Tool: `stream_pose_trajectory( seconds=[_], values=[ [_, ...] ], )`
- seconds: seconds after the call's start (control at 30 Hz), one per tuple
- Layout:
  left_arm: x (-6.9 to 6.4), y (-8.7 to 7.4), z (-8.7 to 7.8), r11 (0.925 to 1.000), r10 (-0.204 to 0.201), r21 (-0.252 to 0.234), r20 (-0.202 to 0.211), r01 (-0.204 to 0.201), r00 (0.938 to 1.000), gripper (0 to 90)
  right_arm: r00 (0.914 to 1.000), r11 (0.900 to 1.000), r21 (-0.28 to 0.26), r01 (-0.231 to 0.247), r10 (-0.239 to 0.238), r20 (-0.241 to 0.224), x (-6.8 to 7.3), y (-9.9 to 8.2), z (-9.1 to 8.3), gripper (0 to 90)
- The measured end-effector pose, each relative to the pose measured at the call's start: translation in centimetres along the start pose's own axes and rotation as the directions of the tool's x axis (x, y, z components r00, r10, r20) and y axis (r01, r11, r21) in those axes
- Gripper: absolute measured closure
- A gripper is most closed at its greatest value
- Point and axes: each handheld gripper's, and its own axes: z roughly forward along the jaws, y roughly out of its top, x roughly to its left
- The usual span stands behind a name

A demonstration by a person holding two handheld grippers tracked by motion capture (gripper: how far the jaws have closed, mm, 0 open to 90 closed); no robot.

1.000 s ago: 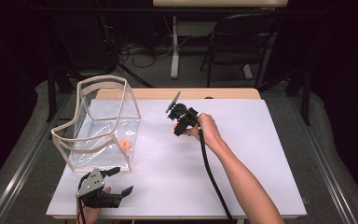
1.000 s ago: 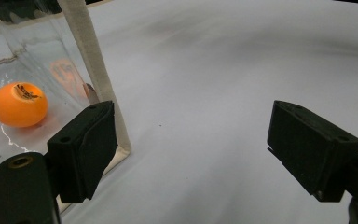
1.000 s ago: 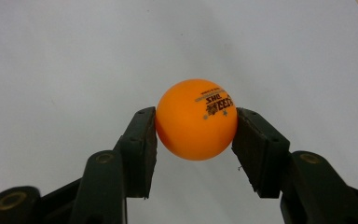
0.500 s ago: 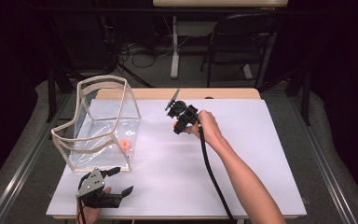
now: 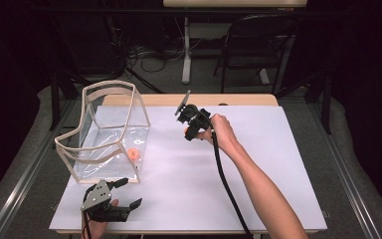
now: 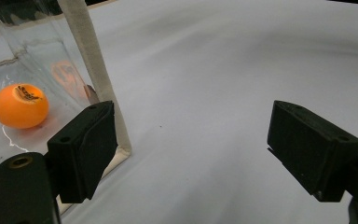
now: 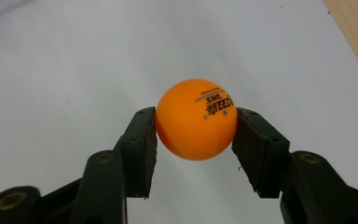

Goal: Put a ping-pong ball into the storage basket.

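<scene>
The right tool [image 7: 196, 128] clamps an orange ball [image 7: 196, 119] above the white desk [image 5: 278, 164]; its underside is hidden. The left tool [image 6: 191, 154] gapes beside the clear bag [image 5: 107, 132]. Dark room behind.

An orange ball [image 7: 196, 119] with black print, black jaws, a white table sheet [image 5: 258, 169].

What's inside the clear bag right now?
One orange ball lies on the floor of the clear bag, near its front corner. The walls are see-through but glare hides parts of the floor, so I can't rule out anything small there. A second orange ball is clamped in the right hand-held gripper.
</scene>
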Motion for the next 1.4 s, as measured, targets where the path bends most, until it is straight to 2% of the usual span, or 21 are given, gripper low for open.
stream_pose_trajectory(
  seconds=[0.87, 1.4],
  values=[
    [0.0, 0.0, 0.1, 1.0000, -0.001, -0.001, 0.006, 0.001, 1.0000, 16.0, 0.9997, 0.9995, 0.019, 0.025, -0.025, 0.003, 0.2, 1.5, -1.9, 50.3],
    [0.0, 0.0, 0.0, 1.0000, -0.003, -0.001, 0.001, 0.003, 1.0000, 16.0, 0.9993, 0.9993, 0.003, 0.036, -0.036, 0.013, 0.2, 2.6, -3.0, 50.3]
  ],
)
